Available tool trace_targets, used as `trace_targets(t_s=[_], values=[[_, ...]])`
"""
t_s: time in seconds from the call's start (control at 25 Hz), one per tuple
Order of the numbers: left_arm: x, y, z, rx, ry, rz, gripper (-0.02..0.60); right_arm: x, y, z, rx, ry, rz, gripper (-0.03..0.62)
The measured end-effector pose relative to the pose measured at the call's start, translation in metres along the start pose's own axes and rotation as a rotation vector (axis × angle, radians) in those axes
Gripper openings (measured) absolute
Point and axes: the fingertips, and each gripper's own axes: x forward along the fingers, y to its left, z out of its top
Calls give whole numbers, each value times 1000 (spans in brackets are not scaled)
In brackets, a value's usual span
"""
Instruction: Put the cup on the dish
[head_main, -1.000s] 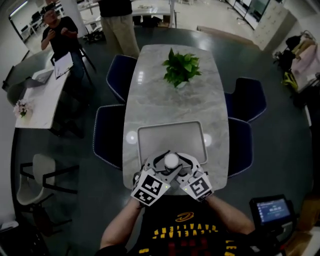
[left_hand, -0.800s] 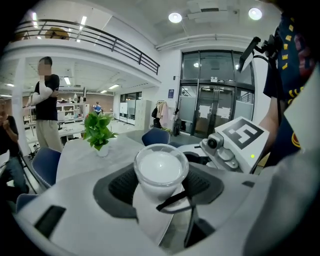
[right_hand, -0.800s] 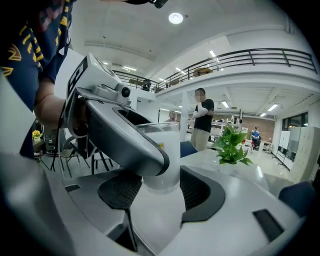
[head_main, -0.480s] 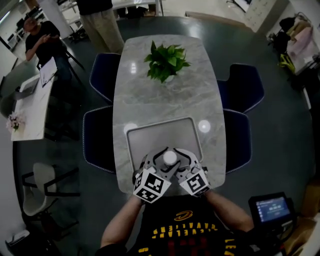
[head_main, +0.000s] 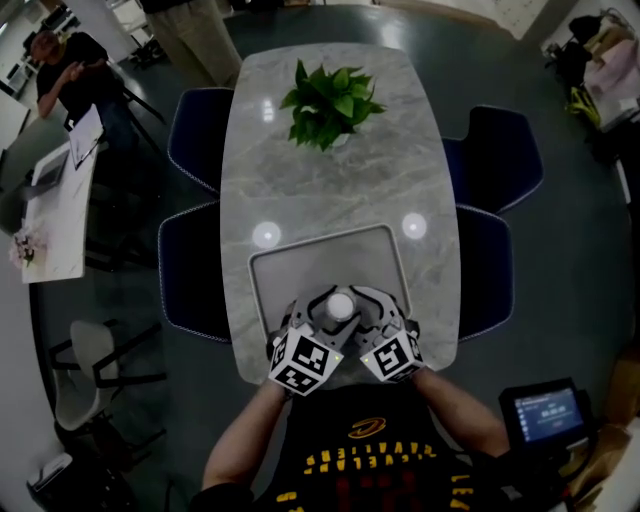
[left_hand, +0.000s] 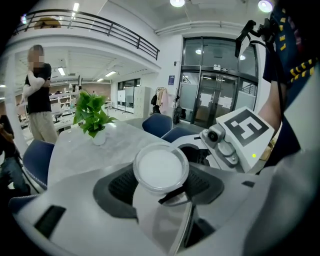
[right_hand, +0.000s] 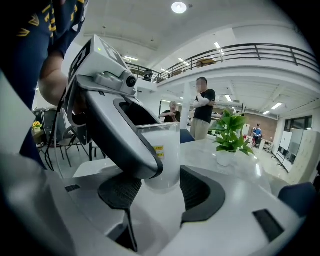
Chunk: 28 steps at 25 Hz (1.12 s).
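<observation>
Cup (head_main: 341, 306): a clear plastic cup with a white top, seen low in the centre of the head view, held upright over the near edge of the dish; whether it rests on the dish cannot be told.
Left gripper (head_main: 322, 312): closed on the cup, with the dark pads (left_hand: 117, 186) pressed to its sides.
Right gripper (head_main: 362, 308): also closed on the cup, low on its wall (right_hand: 162, 150), from the opposite side.
Dish (head_main: 300, 262): a grey rectangular tray-like dish, laid on the near half of the tabletop.
Tabletop (head_main: 330, 180): grey marble.
Potted plant (head_main: 330, 100): placed near the far end, at upper centre, well apart from the dish.
</observation>
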Motion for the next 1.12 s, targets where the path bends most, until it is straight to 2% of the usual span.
trace_targets(t_s=[0.32,0.84,1.12], values=[[23,14,-19,16,80,13,267,21,-7,-20,35,33,28,249],[55,31,-43,-15,145,-1,267,46,-17,-55,94,84,55,249],[56,32,-52,-19,178,-3,267,51,-11,-59,105,108,70,249]])
